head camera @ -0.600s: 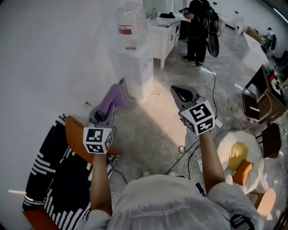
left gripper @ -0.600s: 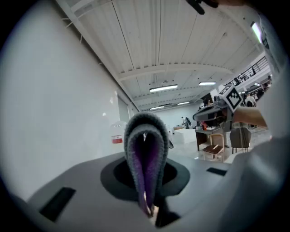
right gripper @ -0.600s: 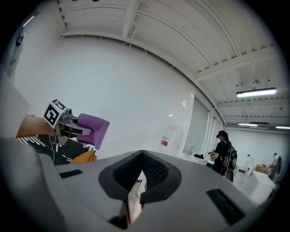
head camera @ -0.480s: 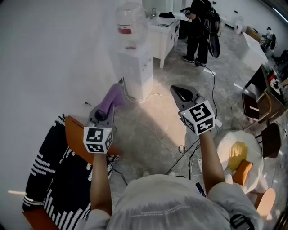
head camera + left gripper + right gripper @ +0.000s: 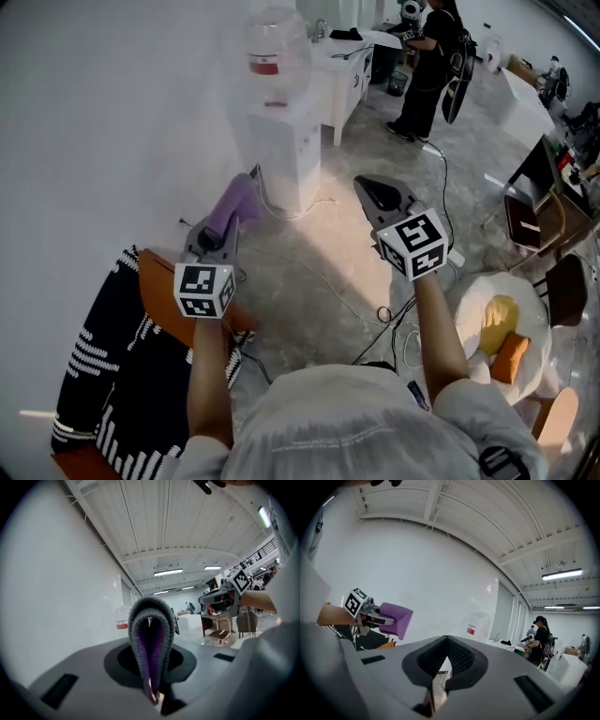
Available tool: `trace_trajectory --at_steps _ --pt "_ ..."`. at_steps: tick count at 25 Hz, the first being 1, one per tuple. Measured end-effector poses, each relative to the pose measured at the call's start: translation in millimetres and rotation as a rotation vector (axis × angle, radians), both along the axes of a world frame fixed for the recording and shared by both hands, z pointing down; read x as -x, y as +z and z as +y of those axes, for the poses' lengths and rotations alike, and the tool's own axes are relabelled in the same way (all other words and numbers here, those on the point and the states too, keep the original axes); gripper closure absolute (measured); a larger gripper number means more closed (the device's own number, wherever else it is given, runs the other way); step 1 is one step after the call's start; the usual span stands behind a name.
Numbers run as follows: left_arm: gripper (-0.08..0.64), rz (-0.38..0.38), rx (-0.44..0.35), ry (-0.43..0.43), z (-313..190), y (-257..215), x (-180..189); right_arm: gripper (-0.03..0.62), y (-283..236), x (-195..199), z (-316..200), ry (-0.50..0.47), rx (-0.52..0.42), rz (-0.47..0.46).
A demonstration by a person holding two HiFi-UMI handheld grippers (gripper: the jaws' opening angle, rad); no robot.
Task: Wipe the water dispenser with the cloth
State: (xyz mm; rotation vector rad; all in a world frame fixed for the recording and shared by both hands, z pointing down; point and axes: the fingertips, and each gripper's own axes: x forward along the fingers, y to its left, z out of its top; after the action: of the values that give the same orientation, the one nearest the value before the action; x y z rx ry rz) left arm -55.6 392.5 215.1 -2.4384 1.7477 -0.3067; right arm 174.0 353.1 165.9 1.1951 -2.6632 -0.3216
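1. Left gripper (image 5: 223, 228): held out over the floor (image 5: 309, 272), pointing toward the wall. Jaws pinched on a folded cloth. Its marker cube (image 5: 203, 291) bears black-and-white square patterns, no readable letters.

2. Cloth (image 5: 235, 203): purple with a grey outer face. In the left gripper view it (image 5: 150, 641) stands up between the jaws as a doubled-over loop, with the fold at the top. In the right gripper view it (image 5: 396, 618) shows as a purple block sticking out beyond the jaws. It is held in the air, apart from the dispenser.

3. Water dispenser (image 5: 284, 150): white cabinet standing on the floor against the wall, ahead of both grippers and nearer the left one. Neither gripper touches it.

4. Water bottle (image 5: 274, 45): clear, seated upside down on top of the dispenser. It carries a red label (image 5: 262, 64), with print too small to read. The bottle also shows in the left gripper view (image 5: 122, 619) and the right gripper view (image 5: 477, 623).

5. Right gripper (image 5: 379, 195): held out beside the left one, well apart from it. Jaws pressed together at the tips (image 5: 447, 641), nothing between them. Its marker cube (image 5: 413, 245) is patterned, no readable text.

6. Surroundings: a white tabletop (image 5: 349, 54) behind the dispenser; a person (image 5: 433, 58) in dark clothes standing near it; cables (image 5: 377, 312) lying on the floor; an orange chair (image 5: 164, 295) draped with a black-and-white garment (image 5: 112, 375) at lower left.
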Motion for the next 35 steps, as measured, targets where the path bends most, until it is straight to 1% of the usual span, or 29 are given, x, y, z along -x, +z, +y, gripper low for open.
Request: trace_trajectory --at_steps 4,8,11,13,16,20,23,26,30,33,35 --pt "0.506 -0.003 -0.002 0.011 -7 0 19 0.583 -1 14 -4 0.022 0.002 -0.009" --pt "0.506 0.000 0.000 -0.001 -16 0 37 0.583 0 27 -8 0.028 0.004 -0.007" --pt "0.506 0.002 -0.008 -0.001 -20 -1 39 0.584 1 29 -13 0.026 0.015 0.002" --pt "0.506 0.001 -0.009 0.000 -26 0 41 0.584 0 31 -21 0.027 0.030 -0.017" --pt "0.506 0.007 0.013 -0.011 -37 11 48 0.584 2 35 -33 0.026 0.042 -0.038" --pt "0.506 0.018 0.029 -0.028 -62 20 45 0.584 8 30 -57 0.017 0.023 -0.009" --pt "0.506 0.008 0.035 -0.031 -89 25 36 0.584 10 22 -90 0.007 0.019 -0.017" --pt "0.506 -0.001 0.043 -0.053 -128 29 32 0.584 16 16 -132 -0.009 0.018 -0.022" --pt "0.506 -0.002 0.060 -0.081 -191 35 18 0.584 27 -1 -200 -0.025 0.021 -0.020" --pt "0.506 -0.008 0.077 -0.102 -239 38 2 0.584 31 -17 -255 -0.054 0.042 -0.014" --pt "0.506 0.001 0.086 -0.121 -269 38 -6 0.584 32 -29 -291 -0.074 0.057 -0.013"
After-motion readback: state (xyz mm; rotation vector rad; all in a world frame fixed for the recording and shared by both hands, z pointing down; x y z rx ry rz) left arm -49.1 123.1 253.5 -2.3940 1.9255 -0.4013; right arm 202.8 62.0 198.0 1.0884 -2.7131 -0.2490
